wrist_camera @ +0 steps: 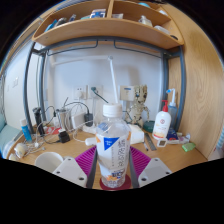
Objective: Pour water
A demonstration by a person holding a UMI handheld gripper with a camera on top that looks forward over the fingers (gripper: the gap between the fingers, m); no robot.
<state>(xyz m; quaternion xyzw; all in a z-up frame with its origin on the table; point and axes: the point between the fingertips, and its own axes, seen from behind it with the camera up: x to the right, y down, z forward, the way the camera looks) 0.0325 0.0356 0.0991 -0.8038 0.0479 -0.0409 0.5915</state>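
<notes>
Gripper view: the water bottle (114,150) stands upright right between the fingers (86,160), long axis vertical, on the wooden desk (185,157). The gripper (113,170) looks closed on it, pads apparently pressing both sides, so tilting comes next I guess.

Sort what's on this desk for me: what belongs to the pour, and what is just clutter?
For the job:
- clear plastic water bottle with white cap and printed label, between the tool fingers
- white bowl, possibly the target

Lying about:
- white squeeze bottle with red label
- tangled dark cables
- wooden shelf
</notes>
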